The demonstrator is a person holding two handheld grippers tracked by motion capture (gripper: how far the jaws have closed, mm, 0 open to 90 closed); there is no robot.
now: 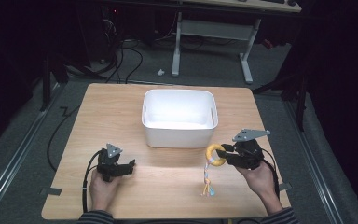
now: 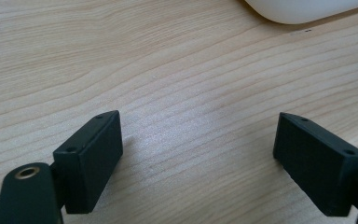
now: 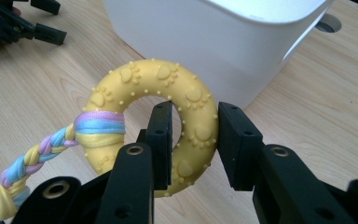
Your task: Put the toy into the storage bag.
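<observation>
High view, right tool: clenched on the yellow ring toy, just in front of the white bin at its near right corner.
High view, toy: the ring sits lifted at the jaws; its braided rope tail hangs down toward the surface, and whether its end touches the wood cannot be told.
High view, left tool: low over the surface at the near left, well apart from toy and bin.
Left gripper view, left tool: released, jaws wide apart with bare wood between them; an edge of the bin shows at the top.
Right gripper view, right tool: one jaw passes through the ring's hole, the other presses its outer side, so the ring toy is pinched across its band.
Right gripper view, bin: directly behind the toy, close.
Progress: the pick-up looks done.
Left to do: probably carrying the toy over the rim and letting it go inside the bin, which looks empty.
</observation>
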